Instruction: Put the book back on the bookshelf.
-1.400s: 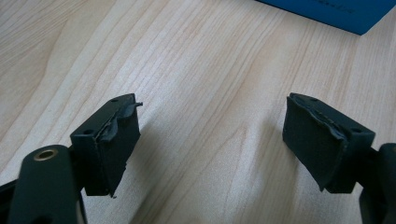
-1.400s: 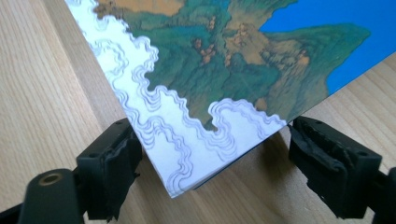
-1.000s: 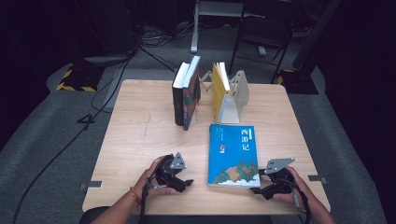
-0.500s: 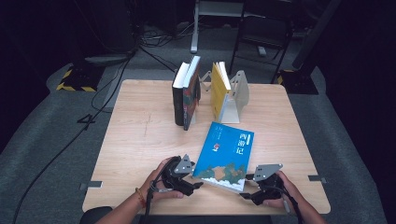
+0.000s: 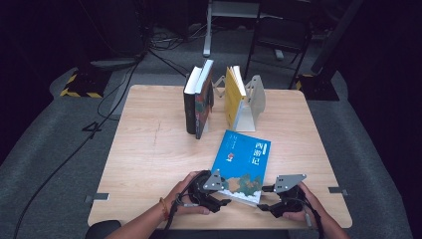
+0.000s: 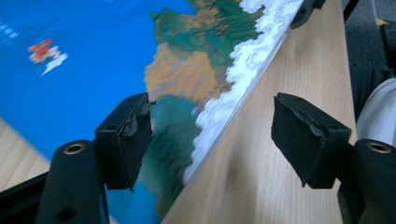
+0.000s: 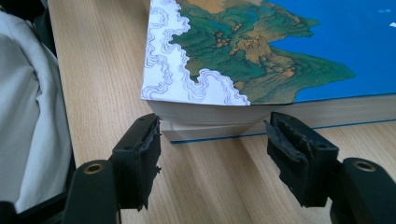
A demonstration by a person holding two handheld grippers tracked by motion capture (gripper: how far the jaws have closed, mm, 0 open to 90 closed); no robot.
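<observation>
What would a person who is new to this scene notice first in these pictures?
First, the bright blue book, lying flat and skewed near the front edge of the wooden table. The left gripper and the right gripper flank its near corners; their jaws have just been closing but are not yet pressing on it. Farther back, a dark book and a yellow book stand in a bookend rack.

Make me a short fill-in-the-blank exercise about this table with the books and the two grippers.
1. The blue book lies flat on the ____.
2. The yellow book leans on a grey ____.
3. The left gripper and the right gripper sit at the blue book's ____ corners.
4. The dark books stand to the ____ of the yellow one in the high view.

Missing words: table; bookend; near; left
</observation>
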